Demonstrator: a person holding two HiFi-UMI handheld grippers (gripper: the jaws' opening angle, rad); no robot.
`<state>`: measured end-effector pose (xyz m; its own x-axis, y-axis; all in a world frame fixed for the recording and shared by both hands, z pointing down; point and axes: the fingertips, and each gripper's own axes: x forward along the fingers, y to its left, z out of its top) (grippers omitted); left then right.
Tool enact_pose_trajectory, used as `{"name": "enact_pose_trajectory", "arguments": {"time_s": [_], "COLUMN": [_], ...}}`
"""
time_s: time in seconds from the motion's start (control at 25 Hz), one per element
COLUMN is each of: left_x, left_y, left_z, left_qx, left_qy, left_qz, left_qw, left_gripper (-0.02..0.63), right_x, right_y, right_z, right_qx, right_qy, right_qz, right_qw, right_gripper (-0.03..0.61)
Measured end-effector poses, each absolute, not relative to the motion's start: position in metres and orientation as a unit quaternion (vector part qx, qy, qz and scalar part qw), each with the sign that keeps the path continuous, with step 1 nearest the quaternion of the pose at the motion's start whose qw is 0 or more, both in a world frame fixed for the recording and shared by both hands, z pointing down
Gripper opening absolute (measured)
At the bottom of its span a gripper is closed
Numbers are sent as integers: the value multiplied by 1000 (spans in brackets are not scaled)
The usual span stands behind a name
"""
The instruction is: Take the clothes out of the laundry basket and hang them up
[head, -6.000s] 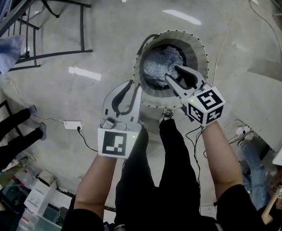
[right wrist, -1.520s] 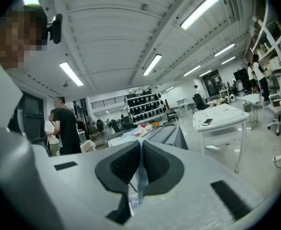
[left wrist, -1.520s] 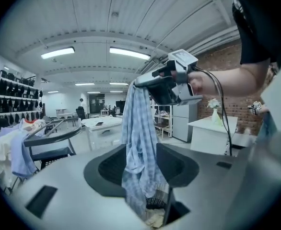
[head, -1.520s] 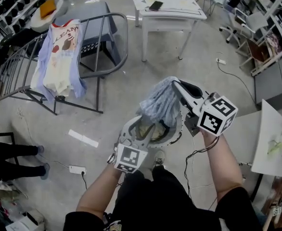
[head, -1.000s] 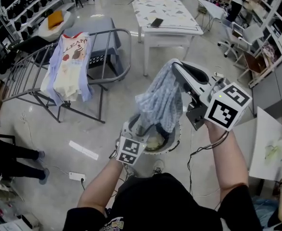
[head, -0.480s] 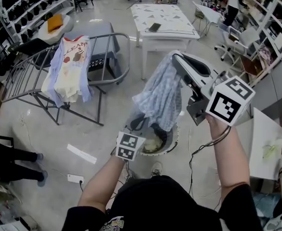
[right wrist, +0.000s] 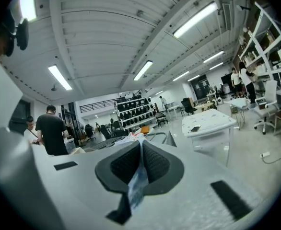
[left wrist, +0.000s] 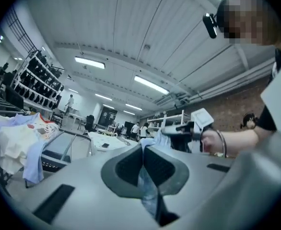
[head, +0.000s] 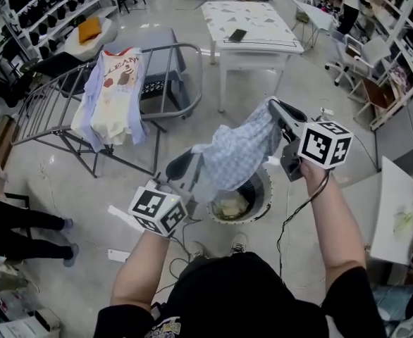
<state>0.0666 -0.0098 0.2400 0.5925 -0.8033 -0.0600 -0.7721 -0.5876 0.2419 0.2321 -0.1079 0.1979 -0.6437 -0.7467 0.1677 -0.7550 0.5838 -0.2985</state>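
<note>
A blue-and-white patterned garment (head: 238, 153) hangs stretched between my two grippers above the laundry basket (head: 265, 192). My left gripper (head: 191, 159) holds its lower left edge. Its jaws have just been closing and now stand shut with the cloth (left wrist: 148, 188) pinched between them. My right gripper (head: 273, 105) is shut on the garment's upper right end, and a strip of cloth (right wrist: 136, 185) shows between its pads. The right gripper (left wrist: 179, 131) also shows in the left gripper view. A yellowish item (head: 229, 207) lies inside the basket.
A metal drying rack (head: 48, 108) stands at the left with a light blue and cream garment (head: 115, 94) draped on it. A white table (head: 252, 27) is behind the basket. Cables (head: 185, 245) trail on the floor. A person's legs (head: 16, 227) are at the far left.
The left gripper rose from the basket with the garment's lower edge in it and closed. The right gripper sank. The garment, which hung down, now spreads between them.
</note>
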Motion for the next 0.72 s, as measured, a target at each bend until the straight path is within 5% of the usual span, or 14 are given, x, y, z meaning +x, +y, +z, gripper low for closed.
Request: {"name": "enact_pose_trajectory", "arguments": {"time_s": [0.72], "left_x": [28], "left_y": [-35], "left_z": [168], "left_qx": [884], "left_qy": [-443], "left_qz": [-115], "left_qw": [95], "left_gripper": [11], "right_x": [224], "right_y": [-93], "right_z": [340], "right_qx": [406], "right_qy": [-861], "right_qz": [300], "right_qw": [67], "right_gripper": [25]}}
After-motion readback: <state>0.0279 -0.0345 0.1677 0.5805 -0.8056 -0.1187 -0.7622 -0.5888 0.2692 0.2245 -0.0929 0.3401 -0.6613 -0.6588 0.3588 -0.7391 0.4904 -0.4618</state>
